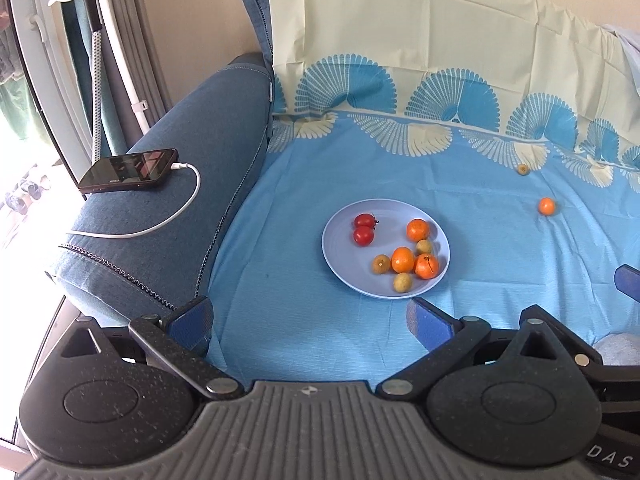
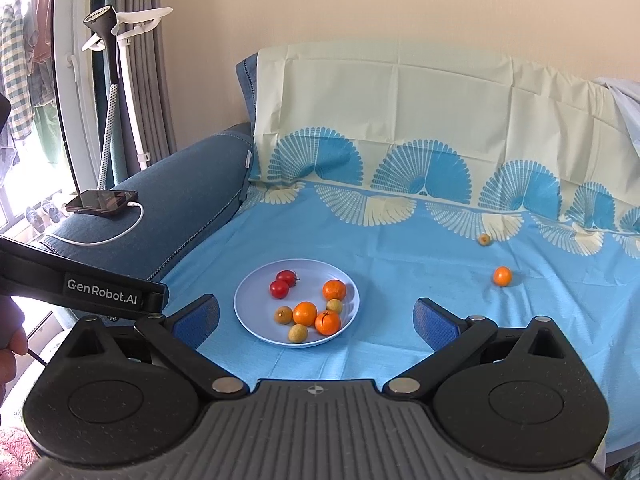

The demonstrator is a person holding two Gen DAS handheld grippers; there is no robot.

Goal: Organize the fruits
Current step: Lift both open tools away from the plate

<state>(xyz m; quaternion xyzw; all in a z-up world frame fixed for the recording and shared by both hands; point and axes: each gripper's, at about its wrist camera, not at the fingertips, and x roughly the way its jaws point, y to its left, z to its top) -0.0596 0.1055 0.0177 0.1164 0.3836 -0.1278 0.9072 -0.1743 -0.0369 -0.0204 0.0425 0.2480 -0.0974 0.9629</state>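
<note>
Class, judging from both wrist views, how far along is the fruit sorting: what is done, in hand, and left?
Done: eight fruits sit on the plate, the two red ones apart. In hand: nothing; the left hand-held gripper and right hand-held gripper are open and empty. Left: the small orange and the yellowish fruit lie loose on the blue sheet.

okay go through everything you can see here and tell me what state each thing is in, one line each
Left gripper: open, empty.
Right gripper: open, empty.
Plate: on the sheet, holding eight fruits.
Loose orange: on the sheet, off the plate.
Loose yellowish fruit: on the sheet, off the plate.
Phone: flat on the armrest, cable plugged in.
</note>
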